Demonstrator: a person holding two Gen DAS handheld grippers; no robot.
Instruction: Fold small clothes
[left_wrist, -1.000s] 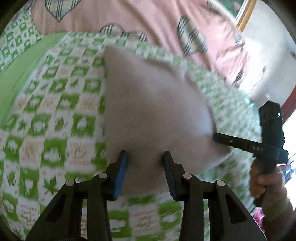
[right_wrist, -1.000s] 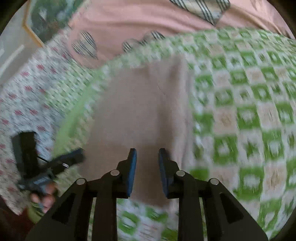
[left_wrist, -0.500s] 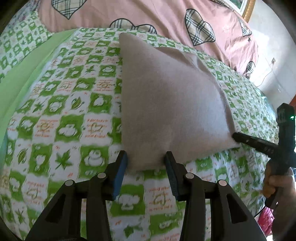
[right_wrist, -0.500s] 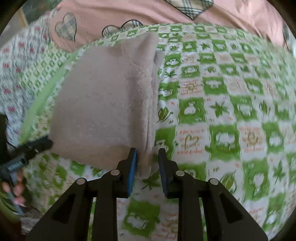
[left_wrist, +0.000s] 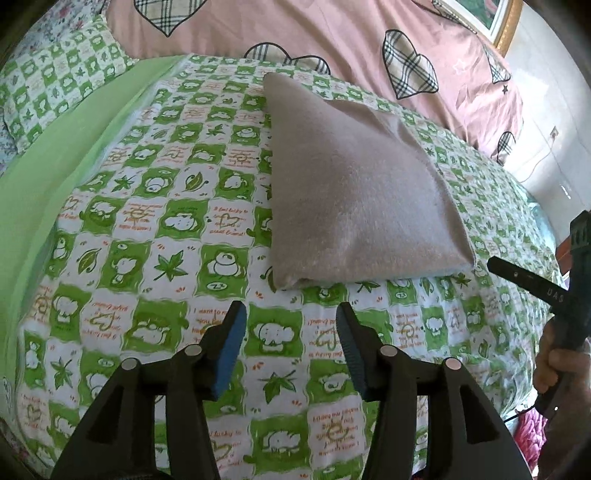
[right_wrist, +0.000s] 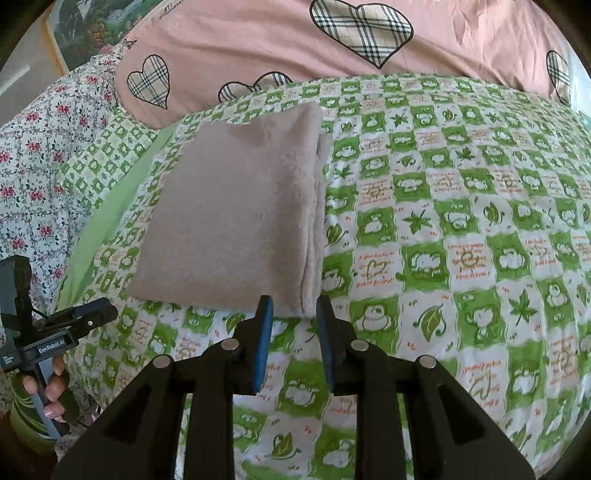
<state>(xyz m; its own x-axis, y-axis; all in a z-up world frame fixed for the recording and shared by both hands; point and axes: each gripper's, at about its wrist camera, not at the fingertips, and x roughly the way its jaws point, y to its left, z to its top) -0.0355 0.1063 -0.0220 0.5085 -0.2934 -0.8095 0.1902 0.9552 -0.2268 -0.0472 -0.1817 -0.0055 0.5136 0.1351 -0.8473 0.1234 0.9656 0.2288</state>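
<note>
A beige fleece garment (left_wrist: 351, 192) lies folded into a flat rectangle on the green-checked bedspread (left_wrist: 166, 221); it also shows in the right wrist view (right_wrist: 236, 221). My left gripper (left_wrist: 291, 314) is open and empty, just short of the garment's near edge. My right gripper (right_wrist: 293, 306) is open and empty at the garment's near right corner, not touching it. The right gripper also shows at the far right of the left wrist view (left_wrist: 495, 264). The left gripper shows at the far left of the right wrist view (right_wrist: 107, 312).
A pink duvet with plaid hearts (left_wrist: 332, 37) lies bunched behind the garment. A plain green sheet strip (left_wrist: 44, 166) runs along the left. A floral pillow (right_wrist: 37, 147) lies at the left of the bed. A framed picture (left_wrist: 491, 18) hangs on the wall.
Both grippers have let go of the garment's near edge and drawn back toward me. The folded garment now lies still on the bedspread.
</note>
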